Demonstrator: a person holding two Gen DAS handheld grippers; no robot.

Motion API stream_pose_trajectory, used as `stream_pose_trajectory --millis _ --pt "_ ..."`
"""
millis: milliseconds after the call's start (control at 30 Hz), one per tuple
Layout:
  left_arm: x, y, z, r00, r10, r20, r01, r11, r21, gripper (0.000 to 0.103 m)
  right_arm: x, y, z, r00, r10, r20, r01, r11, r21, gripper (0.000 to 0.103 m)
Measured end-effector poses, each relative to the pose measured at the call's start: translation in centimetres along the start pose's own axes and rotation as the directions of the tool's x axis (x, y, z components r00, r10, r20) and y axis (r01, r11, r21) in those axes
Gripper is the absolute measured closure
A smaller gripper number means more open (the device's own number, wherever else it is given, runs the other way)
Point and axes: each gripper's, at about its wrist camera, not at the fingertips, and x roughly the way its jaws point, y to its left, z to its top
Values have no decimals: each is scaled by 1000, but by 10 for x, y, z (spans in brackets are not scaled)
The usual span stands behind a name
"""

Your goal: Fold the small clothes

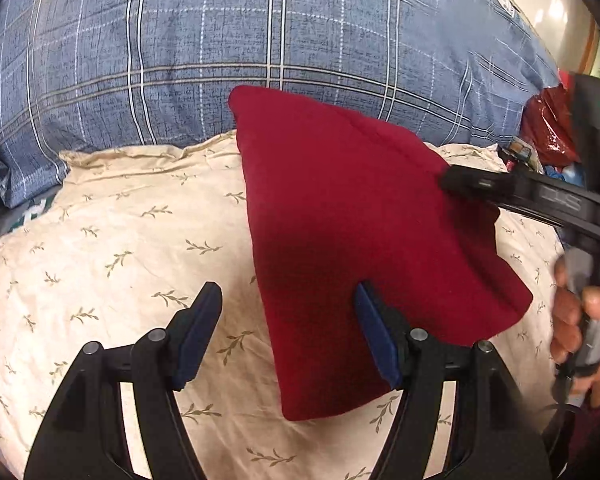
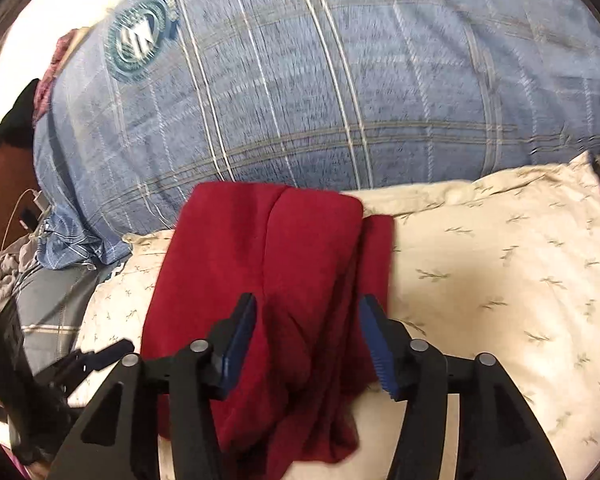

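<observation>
A small dark red garment (image 1: 352,232) lies folded on a cream pillow with a leaf print (image 1: 132,248). My left gripper (image 1: 288,312) is open just above the garment's near left edge, its right finger over the cloth. My right gripper (image 2: 308,320) is open over the garment (image 2: 268,280), with cloth lying between and under its fingers; the layers bunch at the near end. In the left wrist view the right gripper (image 1: 452,178) reaches in from the right, its tip at the garment's right edge, held by a hand (image 1: 580,320).
A blue plaid duvet (image 1: 260,48) rises behind the pillow. A red plastic bag (image 1: 548,128) and small items sit at the far right. Grey cloth and a cable (image 2: 20,232) lie at the left bed edge in the right wrist view.
</observation>
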Motion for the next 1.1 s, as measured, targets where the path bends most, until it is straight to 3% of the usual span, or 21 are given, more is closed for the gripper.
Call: stream_pose_trajectory --millis 33,100,167,267,400,467,500,567,633,700,800,867,933,1033,1100 --pt "1 -1 0 1000 2 -1 -2 1000 -1 35 12 0 4 1000 -7 -24 7 1000 3 49" --pt "2 -1 0 1000 6 -2 -6 1000 1 35 25 0 10 999 -17 -41 17 1000 -4 65" --pt "3 -3 1 1000 11 1 -11 1000 4 34 21 14 18 998 -57 14 58 995 -85 87" --pt "7 -6 3 1000 18 4 -18 1000 9 31 21 27 23 993 -103 63 113 979 -172 89" --pt "13 -11 4 1000 8 -7 -8 1000 -1 31 34 15 22 992 -127 8 127 981 -145 85" --pt "13 -13 3 1000 12 -8 -12 1000 4 31 18 12 20 992 -120 29 122 985 -118 71" --pt "13 -14 3 1000 13 -7 -13 1000 9 31 7 12 19 991 -125 42 129 986 -107 71" --pt "13 -15 3 1000 15 -6 -15 1000 12 30 -7 14 16 993 -108 56 114 988 -105 70" --pt "14 -15 3 1000 11 -8 -11 1000 5 30 -34 29 4 997 -18 70 28 989 -146 69" --pt "14 -15 3 1000 13 -9 -13 1000 -1 30 -36 33 -2 998 -9 61 19 985 -169 70" --pt "12 -14 0 1000 17 -10 -17 1000 2 30 -17 37 -24 993 -118 23 120 963 -241 73" --pt "12 -13 -1 1000 14 -15 -14 1000 3 29 -3 23 -31 985 -169 -21 160 964 -211 72" --pt "10 -10 0 1000 -14 -26 14 1000 -15 29 -2 7 -34 996 -77 -54 70 990 -124 73" --pt "4 1 6 995 -92 -22 91 994 -55 29 -15 -10 -30 999 16 -32 -17 999 -33 68" --pt "0 13 11 991 -134 2 133 987 -94 24 -27 -23 -27 998 47 30 -48 998 36 49"
